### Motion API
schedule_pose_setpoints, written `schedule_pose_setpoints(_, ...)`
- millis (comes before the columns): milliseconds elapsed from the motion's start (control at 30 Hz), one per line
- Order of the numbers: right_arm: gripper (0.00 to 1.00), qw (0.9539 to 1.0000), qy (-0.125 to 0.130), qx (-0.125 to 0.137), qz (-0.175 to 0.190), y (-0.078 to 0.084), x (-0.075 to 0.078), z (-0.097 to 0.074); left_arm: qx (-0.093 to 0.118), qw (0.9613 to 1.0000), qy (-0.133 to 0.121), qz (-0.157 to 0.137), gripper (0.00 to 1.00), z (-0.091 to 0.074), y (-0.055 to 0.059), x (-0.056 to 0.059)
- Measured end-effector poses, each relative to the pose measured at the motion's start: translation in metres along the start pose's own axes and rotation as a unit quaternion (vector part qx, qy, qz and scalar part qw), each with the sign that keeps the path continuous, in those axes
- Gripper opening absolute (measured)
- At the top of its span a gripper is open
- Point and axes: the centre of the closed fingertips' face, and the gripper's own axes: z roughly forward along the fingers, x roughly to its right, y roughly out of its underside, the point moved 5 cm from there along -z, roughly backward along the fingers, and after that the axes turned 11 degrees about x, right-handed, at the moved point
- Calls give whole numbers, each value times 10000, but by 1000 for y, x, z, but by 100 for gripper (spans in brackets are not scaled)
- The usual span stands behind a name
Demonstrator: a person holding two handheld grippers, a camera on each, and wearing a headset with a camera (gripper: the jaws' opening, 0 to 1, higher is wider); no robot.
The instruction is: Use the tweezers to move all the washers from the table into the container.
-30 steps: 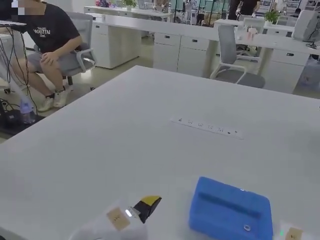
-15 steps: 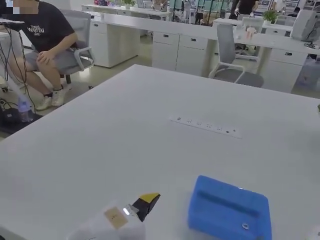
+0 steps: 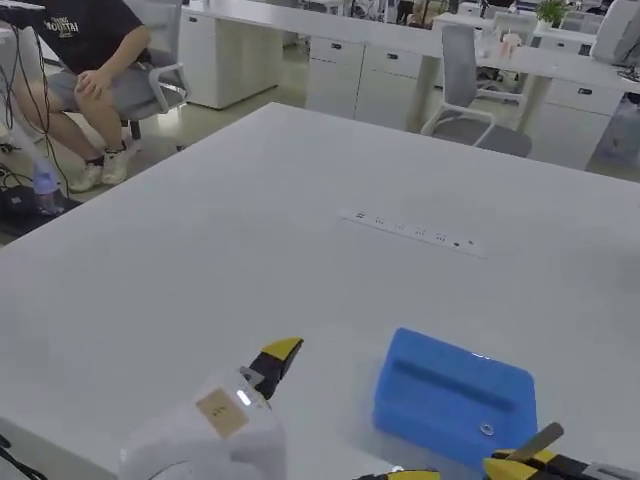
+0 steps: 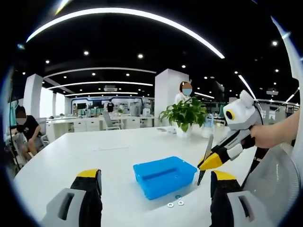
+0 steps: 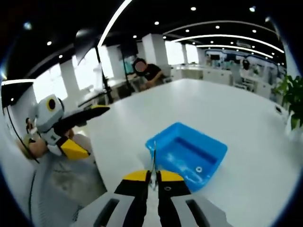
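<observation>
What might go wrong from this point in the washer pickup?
1. The washers lie flat and close together on the table, right beside the blue container. Picking one may nudge its neighbour, or the tips may bump the container's wall.
2. The right claw is shut on the thin tweezers. Pressed against the table, they might twist or slip in that grip, and a washer could drop short of the container.

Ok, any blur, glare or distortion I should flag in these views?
Head view: evenly lit, slightly soft, container legible. Left gripper view: heavy fisheye bending of ceiling lights, washers crisp. Right gripper view: blurred toward the edges, tweezers thin but discernible.
</observation>
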Motion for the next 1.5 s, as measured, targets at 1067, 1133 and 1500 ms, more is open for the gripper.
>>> schedule_pose_setpoints(1067,4,9983,158,244,504,-30,29,9,-276,9995,90,-147,96,0,9,1)
schedule_pose_setpoints(1133,4,9985,150,235,476,-32,30,11,-291,9994,98,-164,96,0,10,1)
schedule_pose_setpoints(1500,4,9991,103,127,383,-43,44,22,-316,9993,94,-154,95,-1,10,1)
